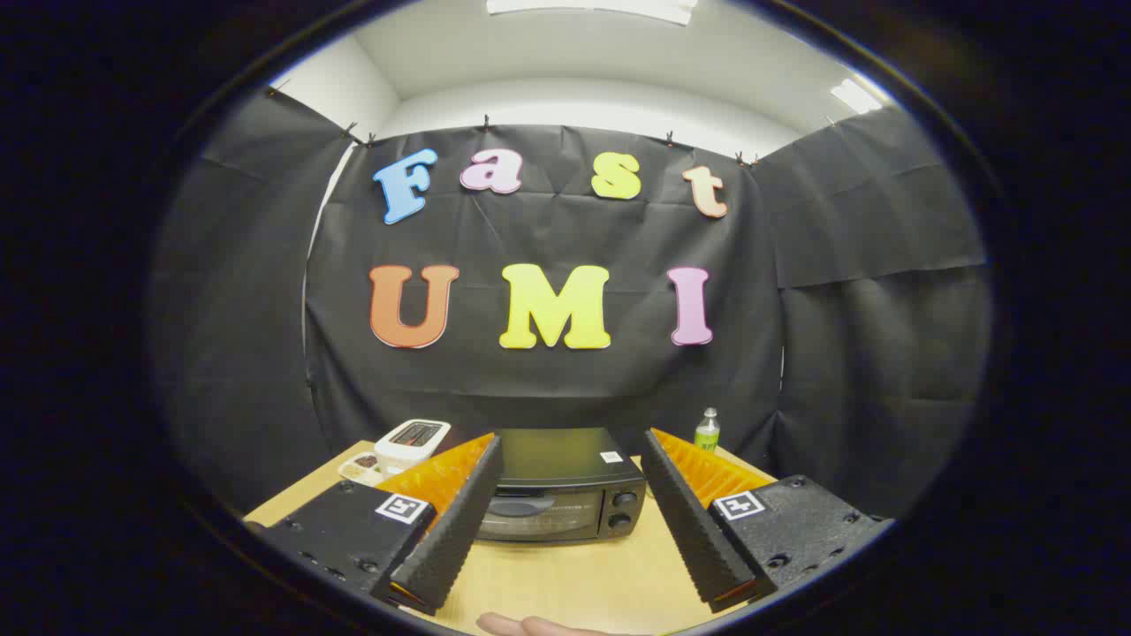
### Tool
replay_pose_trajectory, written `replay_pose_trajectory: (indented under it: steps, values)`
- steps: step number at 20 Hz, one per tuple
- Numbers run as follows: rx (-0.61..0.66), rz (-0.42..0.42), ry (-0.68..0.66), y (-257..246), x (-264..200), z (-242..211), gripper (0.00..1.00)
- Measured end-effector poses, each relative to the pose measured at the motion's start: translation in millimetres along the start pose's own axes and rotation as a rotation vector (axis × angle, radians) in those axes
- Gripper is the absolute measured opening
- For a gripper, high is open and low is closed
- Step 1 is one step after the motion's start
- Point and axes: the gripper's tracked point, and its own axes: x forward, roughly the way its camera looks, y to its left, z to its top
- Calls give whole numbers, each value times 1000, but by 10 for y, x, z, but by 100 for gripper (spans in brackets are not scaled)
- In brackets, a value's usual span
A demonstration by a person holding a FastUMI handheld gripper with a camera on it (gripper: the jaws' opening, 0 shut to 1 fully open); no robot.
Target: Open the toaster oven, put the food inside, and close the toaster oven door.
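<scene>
Though door closed, toaster oven corner behind parted jaws.

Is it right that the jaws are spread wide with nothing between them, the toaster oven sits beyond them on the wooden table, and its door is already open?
Not quite: the door is shut. The gripper view shows the toaster oven with its glass door flush against the front. The rest holds: the gripper has its jaws spread wide and empty, and the oven stands beyond them on the wooden table.
</scene>
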Motion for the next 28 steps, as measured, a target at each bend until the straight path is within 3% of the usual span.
replay_pose_trajectory:
  steps: [17,28]
  values:
    - [13,10,35,140,94,-186,100]
    - [8,64,144,485,987,-852,100]
